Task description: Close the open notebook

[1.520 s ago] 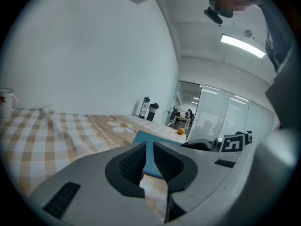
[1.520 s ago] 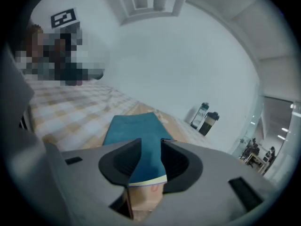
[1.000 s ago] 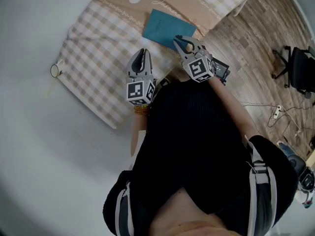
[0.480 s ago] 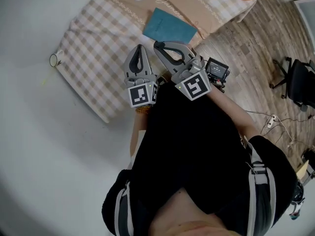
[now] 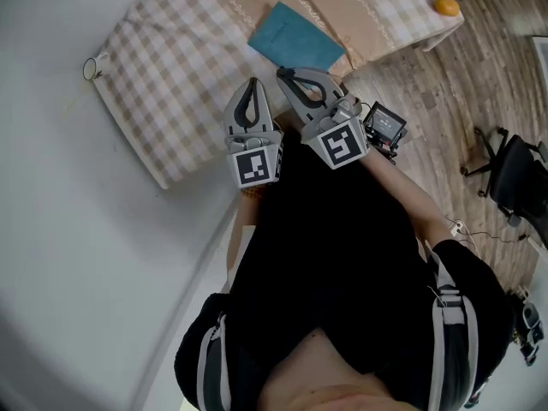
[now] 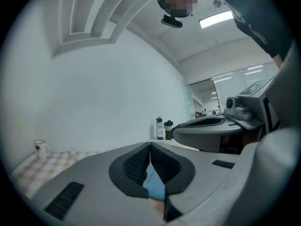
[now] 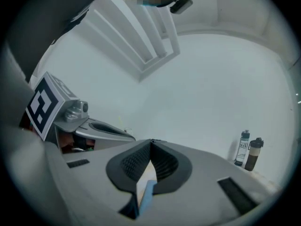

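Note:
A teal notebook (image 5: 295,39) lies closed and flat on the checked tablecloth (image 5: 171,84), near the table's front edge. Both grippers are held up side by side in front of the person's chest, short of the notebook and apart from it. My left gripper (image 5: 252,82) is shut with nothing between its jaws, and its tips meet in the left gripper view (image 6: 150,144). My right gripper (image 5: 282,74) is shut and empty too, pointing level beside the left one (image 7: 151,141). A sliver of the notebook (image 6: 154,185) shows through the hollow behind the left jaws.
A white mug (image 5: 92,67) stands at the table's left corner and an orange (image 5: 445,6) at its right end. Two bottles (image 7: 248,153) stand at the far side. A small screened device (image 5: 385,125) hangs by the right wrist. An office chair (image 5: 518,174) stands on the wooden floor.
Both grippers have risen away from the table and their jaws have closed. The right gripper has drawn in beside the left. The notebook lies unmoved.

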{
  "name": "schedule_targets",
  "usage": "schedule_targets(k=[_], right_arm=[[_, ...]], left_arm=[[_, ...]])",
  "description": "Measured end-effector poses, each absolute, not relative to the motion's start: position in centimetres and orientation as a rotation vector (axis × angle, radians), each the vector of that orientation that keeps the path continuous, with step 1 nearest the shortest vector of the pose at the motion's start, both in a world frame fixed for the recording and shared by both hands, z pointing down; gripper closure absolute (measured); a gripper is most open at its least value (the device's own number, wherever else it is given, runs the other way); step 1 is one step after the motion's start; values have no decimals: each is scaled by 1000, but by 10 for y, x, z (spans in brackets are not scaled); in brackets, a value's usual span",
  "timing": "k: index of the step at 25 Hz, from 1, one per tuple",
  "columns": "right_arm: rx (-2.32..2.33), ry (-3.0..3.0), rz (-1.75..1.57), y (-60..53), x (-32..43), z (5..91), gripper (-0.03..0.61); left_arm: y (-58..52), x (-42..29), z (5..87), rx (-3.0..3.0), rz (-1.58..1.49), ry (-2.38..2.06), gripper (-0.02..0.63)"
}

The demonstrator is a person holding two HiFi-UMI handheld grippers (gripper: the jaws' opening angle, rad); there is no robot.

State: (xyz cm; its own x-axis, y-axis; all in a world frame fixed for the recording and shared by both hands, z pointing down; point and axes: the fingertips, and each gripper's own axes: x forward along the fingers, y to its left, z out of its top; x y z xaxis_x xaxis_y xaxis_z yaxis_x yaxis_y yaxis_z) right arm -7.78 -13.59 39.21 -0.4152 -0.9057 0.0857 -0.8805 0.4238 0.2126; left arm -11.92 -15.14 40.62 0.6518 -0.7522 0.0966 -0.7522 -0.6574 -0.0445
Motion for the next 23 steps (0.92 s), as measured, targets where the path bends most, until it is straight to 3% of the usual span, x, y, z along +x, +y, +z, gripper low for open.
schedule_targets(k=[23], right_arm=[[1373, -2621, -121, -103, -6, 425, 575]], left_arm=[[-88, -64, 433, -2726, -190, 1517, 595]])
